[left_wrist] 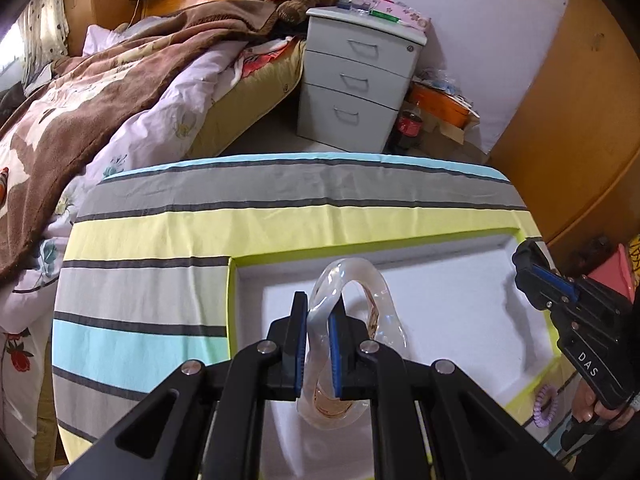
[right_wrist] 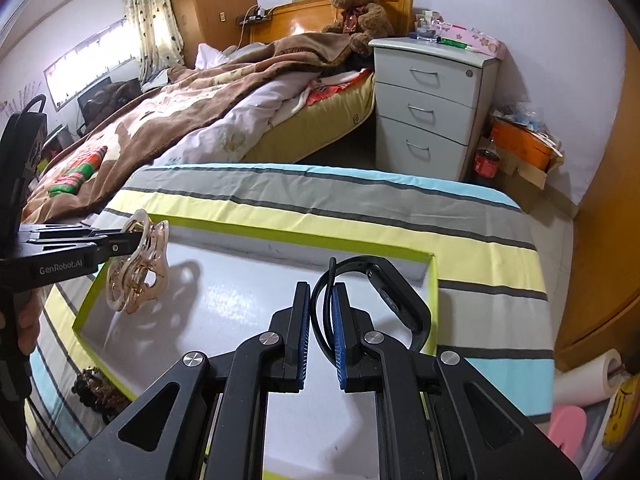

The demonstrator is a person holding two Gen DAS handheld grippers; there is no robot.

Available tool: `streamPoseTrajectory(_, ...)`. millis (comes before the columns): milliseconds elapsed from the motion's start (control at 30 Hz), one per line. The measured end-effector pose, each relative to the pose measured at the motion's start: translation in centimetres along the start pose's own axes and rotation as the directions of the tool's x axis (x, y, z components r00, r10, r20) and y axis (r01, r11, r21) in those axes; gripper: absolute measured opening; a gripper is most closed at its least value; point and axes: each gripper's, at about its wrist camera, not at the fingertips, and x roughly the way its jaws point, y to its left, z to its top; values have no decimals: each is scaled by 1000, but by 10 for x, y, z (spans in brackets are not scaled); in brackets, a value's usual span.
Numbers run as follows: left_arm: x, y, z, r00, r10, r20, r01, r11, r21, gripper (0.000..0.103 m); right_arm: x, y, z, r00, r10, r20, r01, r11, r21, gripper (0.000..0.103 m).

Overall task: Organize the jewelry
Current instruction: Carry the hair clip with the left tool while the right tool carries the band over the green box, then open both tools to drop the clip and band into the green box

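My left gripper (left_wrist: 318,308) is shut on a clear, amber-tinted hair claw clip (left_wrist: 356,312) and holds it above the white floor of a shallow box with a lime-green rim (left_wrist: 230,300). The right wrist view shows that clip (right_wrist: 138,268) hanging from the left gripper (right_wrist: 136,240) over the box's left end. My right gripper (right_wrist: 321,296) is shut on the strap of a black wristband (right_wrist: 400,300), above the right half of the box (right_wrist: 280,236). In the left wrist view the right gripper (left_wrist: 524,256) reaches in from the right edge.
The box lies on a table under a striped cloth (left_wrist: 160,240). A purple coil hair tie (left_wrist: 546,406) lies right of the box. A dark beaded piece (right_wrist: 96,392) lies left of it. Beyond the table are a bed (right_wrist: 200,120) and a grey drawer unit (right_wrist: 432,108).
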Motion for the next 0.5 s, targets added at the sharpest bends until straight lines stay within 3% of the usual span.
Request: streamPoseTrajectory(500, 22, 7, 3, 999, 21, -25, -22, 1000, -20, 11, 30, 5, 4, 997, -15, -76, 13, 1000, -21, 11)
